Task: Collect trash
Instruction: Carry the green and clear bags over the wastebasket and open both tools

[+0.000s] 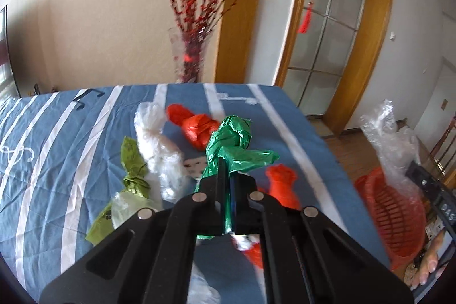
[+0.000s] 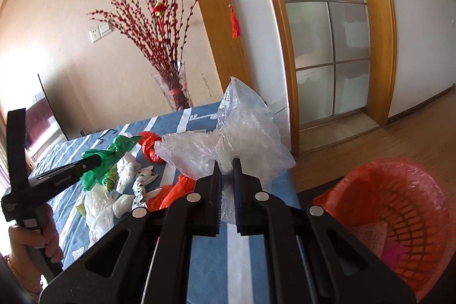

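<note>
Both grippers were clenched on trash: the left gripper [image 1: 225,173] pinched a green bag [image 1: 232,138], its long axis running forward above the striped table [image 1: 42,138]; the right gripper [image 2: 226,170] held a clear bag [image 2: 242,130] aloft. Off the table's right edge, the red basket [image 2: 399,207] sat nearer the right gripper, probably first to drop

Blue cloth [image 1: 57,133], white stripes; green bag [image 1: 233,141]; clear bag [image 2: 242,133]; red basket [image 2: 399,204]; black claws.

close wrist views — shared table [image 1: 57,133]
</note>
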